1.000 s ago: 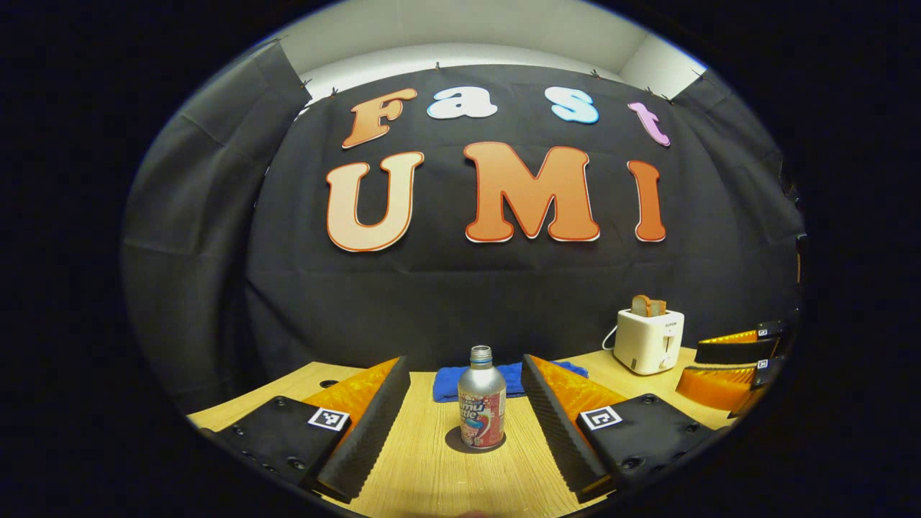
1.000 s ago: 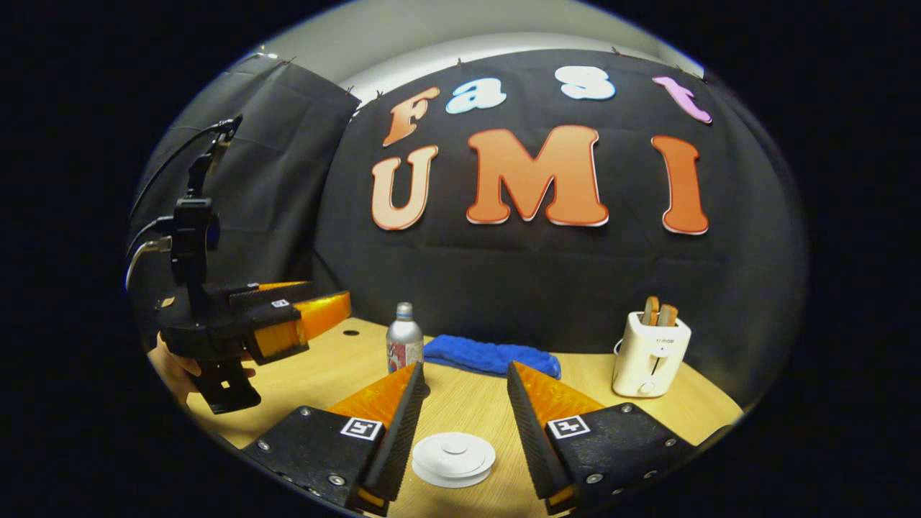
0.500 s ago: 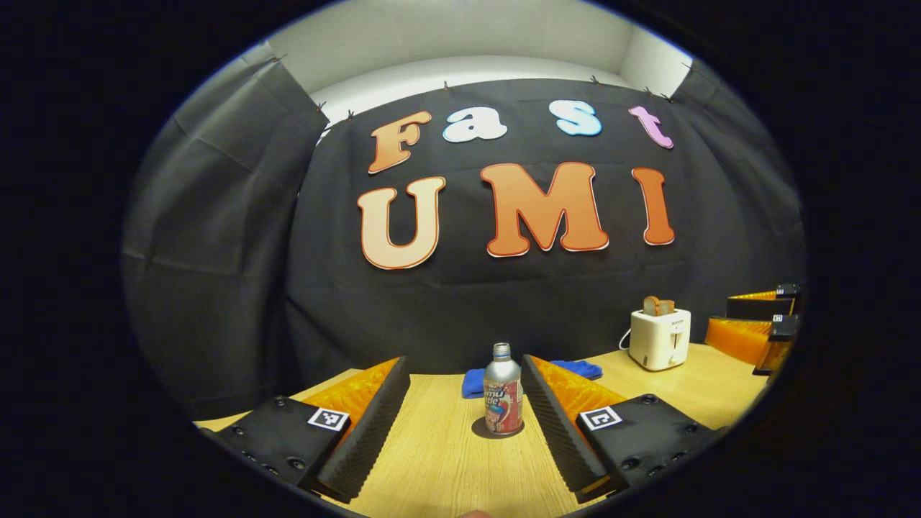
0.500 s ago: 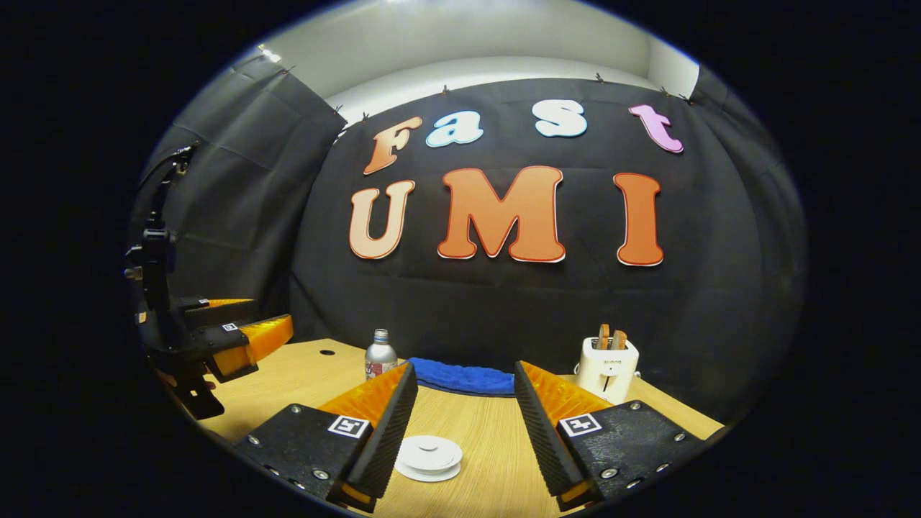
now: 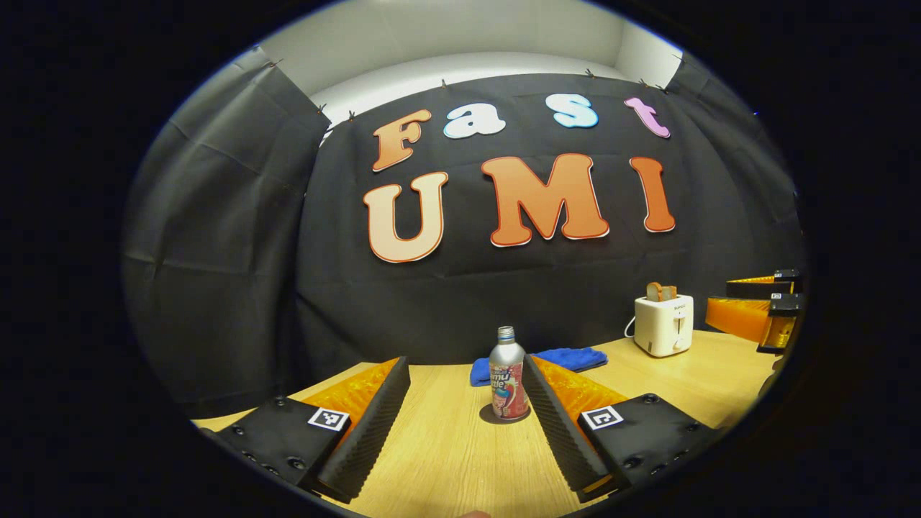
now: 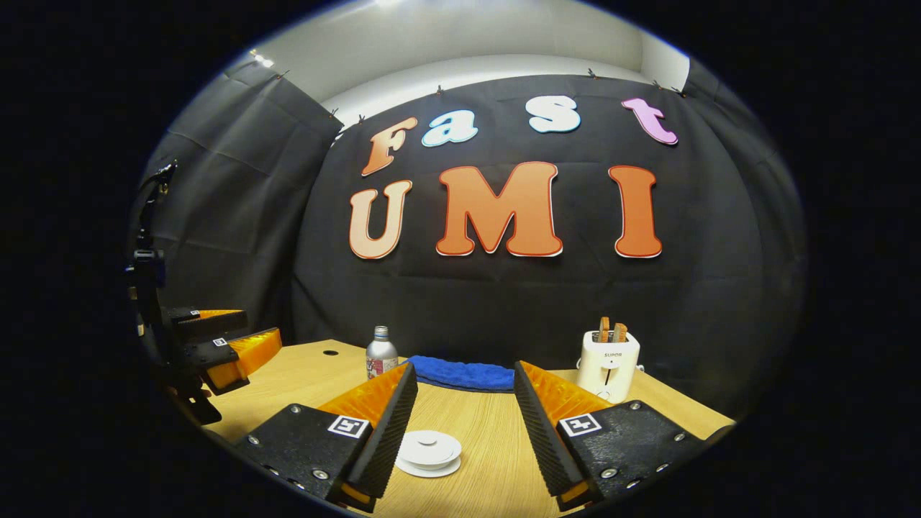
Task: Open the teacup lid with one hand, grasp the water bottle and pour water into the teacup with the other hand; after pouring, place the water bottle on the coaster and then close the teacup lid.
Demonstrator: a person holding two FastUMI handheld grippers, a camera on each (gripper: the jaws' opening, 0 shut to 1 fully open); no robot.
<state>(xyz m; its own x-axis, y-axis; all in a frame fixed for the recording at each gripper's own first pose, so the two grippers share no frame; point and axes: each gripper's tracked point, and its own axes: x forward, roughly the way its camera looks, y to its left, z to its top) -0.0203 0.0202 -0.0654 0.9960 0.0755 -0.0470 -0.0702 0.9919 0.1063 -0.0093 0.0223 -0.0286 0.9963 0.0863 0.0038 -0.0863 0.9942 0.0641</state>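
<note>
**Both tools spread, bottle and lid waiting**

On the bench, seen in the left gripper view, the water bottle (image 5: 509, 378) stands upright on a dark round coaster (image 5: 496, 416), its long axis vertical and its uncapped mouth at 12 o'clock. It sits ahead of the left tool (image 5: 466, 417), close against the inner face of the finger on the 3 o'clock side; whether they touch I cannot tell. That tool is spread wide and grips nothing.

The bottle looks like thin metal: stiff, smooth and probably slippery, light unless well filled. Its straight labelled body below the shoulder seems the best place to take hold, squarely across the width, firmly enough to keep it from turning during the pour.

In the right gripper view, the teacup lid (image 6: 427, 450) lies low and flat between the fingers of the right tool (image 6: 460, 421), nearer the finger at 9 o'clock, its small central knob pointing up. It looks like ceramic, hard and chippable; the knob or rim is the likely hold. The right tool is also spread, clear of the lid. A blue cloth (image 6: 464, 375) and a toaster (image 6: 607, 363) stand farther back.
</note>
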